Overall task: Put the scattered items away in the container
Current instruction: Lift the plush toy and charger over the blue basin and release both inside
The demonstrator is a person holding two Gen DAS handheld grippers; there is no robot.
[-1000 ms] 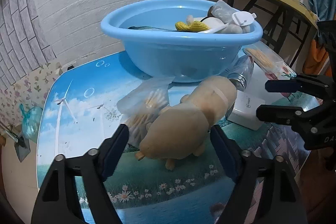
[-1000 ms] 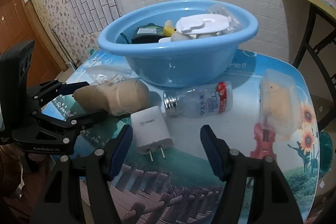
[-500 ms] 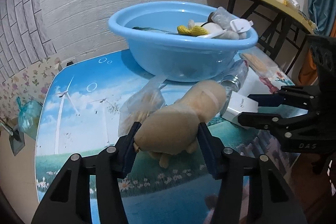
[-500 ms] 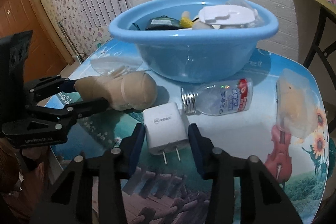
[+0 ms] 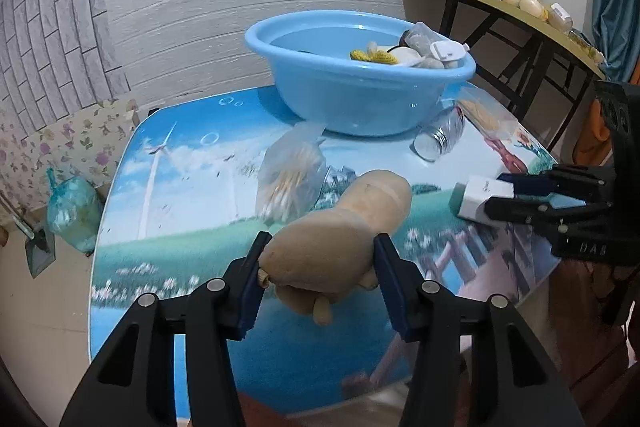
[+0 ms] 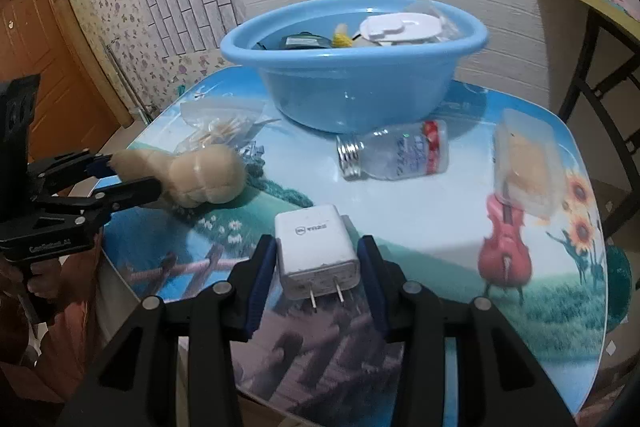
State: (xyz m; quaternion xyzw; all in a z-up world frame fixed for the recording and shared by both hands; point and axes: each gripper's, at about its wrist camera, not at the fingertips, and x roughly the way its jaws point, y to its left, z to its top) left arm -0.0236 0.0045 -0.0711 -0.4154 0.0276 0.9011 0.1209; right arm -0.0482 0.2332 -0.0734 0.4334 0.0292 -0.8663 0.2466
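Scattered items lie on the picture-printed table point(image 6: 440, 227), and the blue basin point(image 6: 360, 95) stands near its far edge, against the wall, already with several things inside. The left gripper point(image 5: 318, 277) is closing its jaws, and its pads press on a beige plush toy point(image 5: 340, 227) lifted over the near part of the table. The right gripper point(image 6: 316, 267) clamps a white charger point(image 6: 316, 247); its grey logo is too small to read. A clear bottle point(image 6: 394, 155) with a red label lies on its side in front of the basin, its writing unreadable. A bag of cotton swabs point(image 6: 218, 129) lies toward the left edge.
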